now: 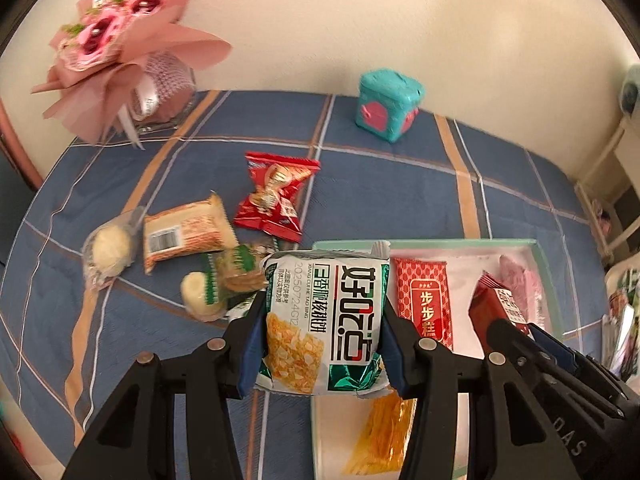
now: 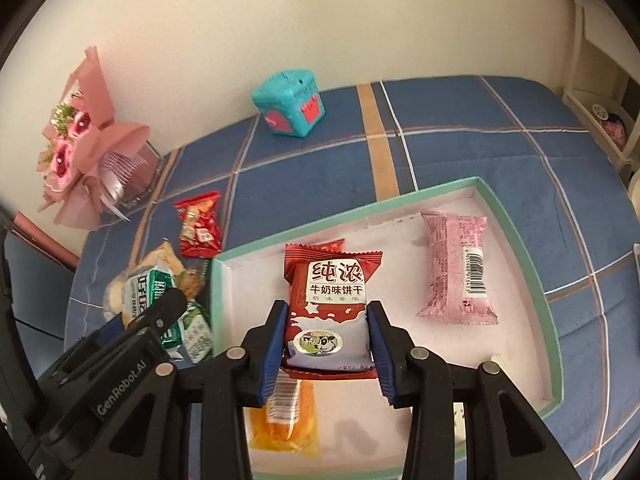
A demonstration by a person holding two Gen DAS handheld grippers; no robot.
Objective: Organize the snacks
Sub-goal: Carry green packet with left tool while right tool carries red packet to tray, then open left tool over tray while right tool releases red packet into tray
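A blue checked cloth (image 2: 460, 152) covered the surface, and it was the largest thing in both views. On it lay a shallow box (image 2: 516, 236) with a mint green rim and a white floor. At the back left stood a pink paper bouquet (image 1: 116, 52), and a teal cube-shaped box (image 2: 290, 104) stood near the wall.

The left gripper (image 1: 324, 332) was closed on a green and white snack packet (image 1: 326, 320); both blue pads pressed on its sides, and the packet hung above the left edge of the box. The right gripper (image 2: 328, 340) was closed on a red milk biscuit packet (image 2: 330, 304), held over the white floor of the box.

Inside the box lay a pink packet (image 2: 456, 268) on the right side, a yellow packet (image 2: 284, 420) at the near left corner, and a red stick-shaped packet (image 1: 424, 300) near the middle.

Outside the box, on the cloth to the left, were a red twisted packet (image 1: 276, 196), an orange wafer packet (image 1: 186, 230), a clear packet with a pale round cake (image 1: 108, 248), and some small green packets (image 1: 228, 280), all close together.
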